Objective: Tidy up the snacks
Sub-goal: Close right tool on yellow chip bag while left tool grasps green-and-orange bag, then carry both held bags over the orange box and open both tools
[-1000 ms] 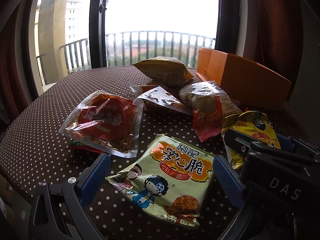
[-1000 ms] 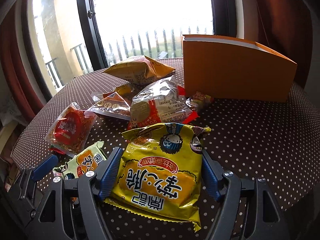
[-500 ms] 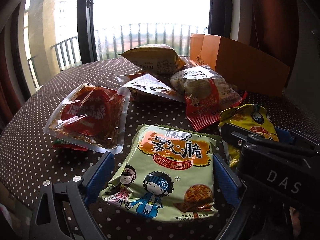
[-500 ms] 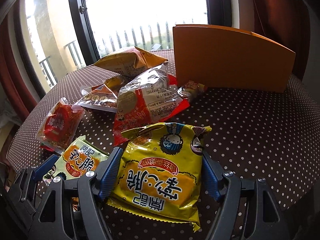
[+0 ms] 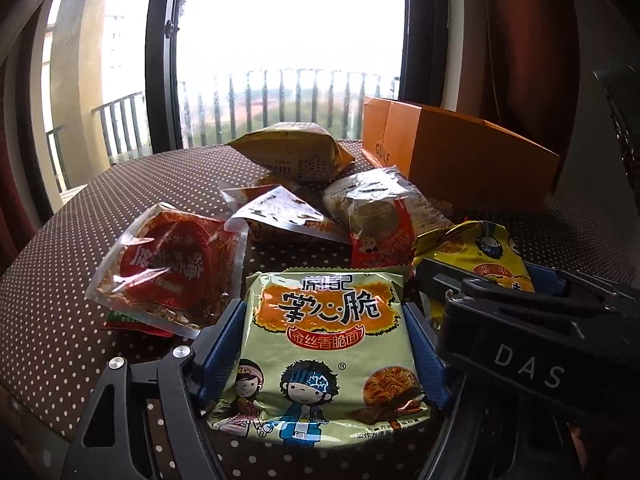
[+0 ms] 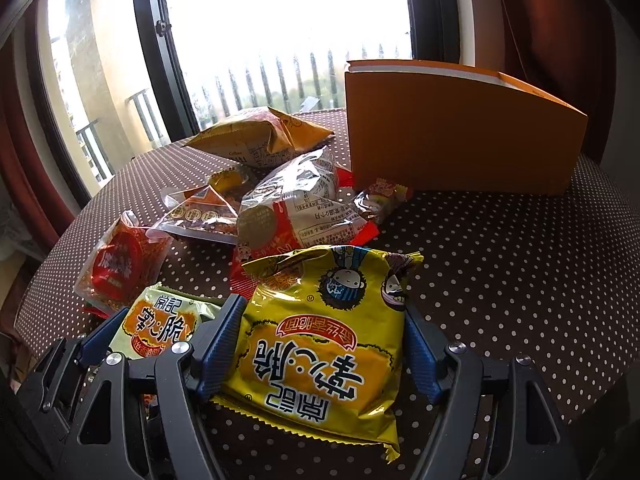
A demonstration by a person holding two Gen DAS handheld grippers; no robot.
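My left gripper (image 5: 324,344) is shut on a green noodle-snack packet (image 5: 324,352), its blue pads pressing both side edges. My right gripper (image 6: 320,344) is shut on a yellow noodle-snack packet (image 6: 324,340) the same way. Both packets sit low over the dotted brown table (image 6: 500,264). The green packet (image 6: 160,328) and the left gripper (image 6: 100,336) show at the lower left of the right wrist view. The yellow packet (image 5: 480,256) and the right gripper's body show at the right of the left wrist view. An open orange box (image 6: 460,136) stands at the back right.
Loose snacks lie mid-table: a red clear pouch (image 5: 168,268), a triangular clear pouch (image 5: 280,212), a red-and-clear bag (image 5: 384,216), a tan bag (image 5: 296,152) and a small wrapped candy (image 6: 380,196). A window with a balcony railing is behind the table.
My left gripper's fingers have closed in from wide apart onto the green packet's sides. The right gripper has stayed on the yellow packet, and both views have shifted slightly.
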